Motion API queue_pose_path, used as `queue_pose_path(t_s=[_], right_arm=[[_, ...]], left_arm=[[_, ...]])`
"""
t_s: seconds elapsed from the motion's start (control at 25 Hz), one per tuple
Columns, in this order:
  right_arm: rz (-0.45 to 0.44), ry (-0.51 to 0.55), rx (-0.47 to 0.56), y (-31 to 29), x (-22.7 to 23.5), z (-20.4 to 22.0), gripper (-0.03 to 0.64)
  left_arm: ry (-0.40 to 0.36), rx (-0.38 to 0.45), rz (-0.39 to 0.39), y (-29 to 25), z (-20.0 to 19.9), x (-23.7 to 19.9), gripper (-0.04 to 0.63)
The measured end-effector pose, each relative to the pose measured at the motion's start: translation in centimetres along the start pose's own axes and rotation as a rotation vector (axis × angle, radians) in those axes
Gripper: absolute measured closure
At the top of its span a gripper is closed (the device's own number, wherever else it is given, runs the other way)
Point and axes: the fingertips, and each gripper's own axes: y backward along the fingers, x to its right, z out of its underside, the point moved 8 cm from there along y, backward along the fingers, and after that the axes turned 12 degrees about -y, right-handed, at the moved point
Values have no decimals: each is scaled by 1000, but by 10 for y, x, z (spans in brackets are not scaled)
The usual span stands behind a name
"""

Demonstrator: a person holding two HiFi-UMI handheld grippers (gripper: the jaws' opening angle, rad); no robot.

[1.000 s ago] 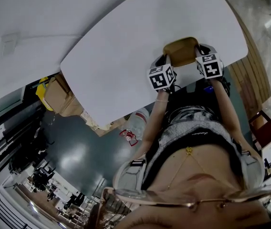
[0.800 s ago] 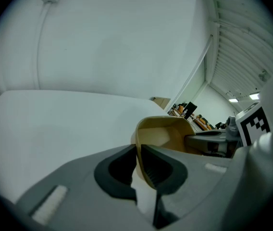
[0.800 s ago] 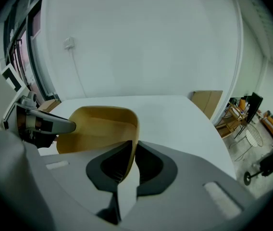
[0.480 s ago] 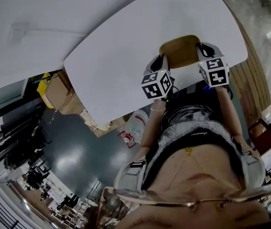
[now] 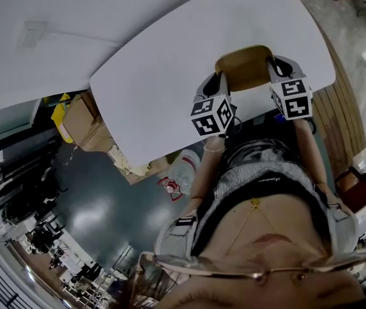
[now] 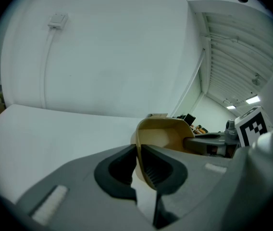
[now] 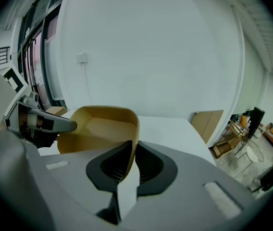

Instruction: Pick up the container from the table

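We are gripping the container (image 5: 246, 68) at the table's (image 5: 163, 76) near edge. The left gripper (image 6: 139, 160) is pinching one wall and the right gripper (image 7: 130, 163) the opposite. It is looming slightly larger than a second ago, so the lift is probably starting.

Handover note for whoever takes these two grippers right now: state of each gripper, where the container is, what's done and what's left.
The left gripper is shut on one side wall of the tan container.
The right gripper is shut on the opposite wall.
The container is held between the two, open side up, over the near edge of the white table. Nothing shows inside it.
Done: both grips are made.
Left: raise it clear of the table, keeping both sides level. The views do not settle whether its base is already off the surface.
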Motion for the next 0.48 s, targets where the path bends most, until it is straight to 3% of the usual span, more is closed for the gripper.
queue_pose_path(t_s=[0.48], right_arm=[[12,-4,4,0,3,-1,571]], left_arm=[[-11,-3,10,-2,-3,0,563]])
